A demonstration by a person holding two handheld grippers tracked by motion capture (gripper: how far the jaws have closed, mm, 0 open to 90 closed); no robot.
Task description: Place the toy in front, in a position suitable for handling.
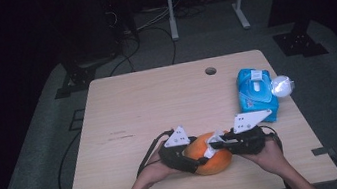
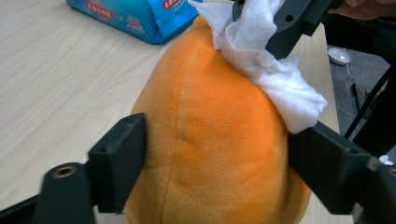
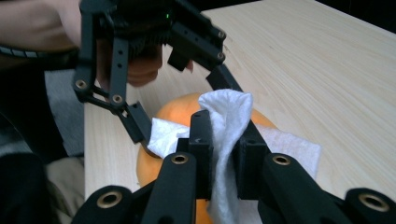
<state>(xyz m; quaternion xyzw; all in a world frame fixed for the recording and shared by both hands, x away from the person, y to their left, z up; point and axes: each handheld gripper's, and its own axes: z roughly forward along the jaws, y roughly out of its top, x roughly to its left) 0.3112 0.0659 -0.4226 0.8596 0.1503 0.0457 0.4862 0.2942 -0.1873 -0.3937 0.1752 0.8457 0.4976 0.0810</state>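
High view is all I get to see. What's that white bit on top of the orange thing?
Observer: It's a white wipe, folded and pinched by the right gripper, with its loose end draped over the orange thing.
Operator: Is the orange thing a real pumpkin?
Observer: No. The left gripper view shows fuzzy fabric with stitched seams, so it's an orange plush toy.
Operator: Is the other gripper squeezing it?
Observer: The left gripper has one black jaw against each side of the toy, so it is holding it.
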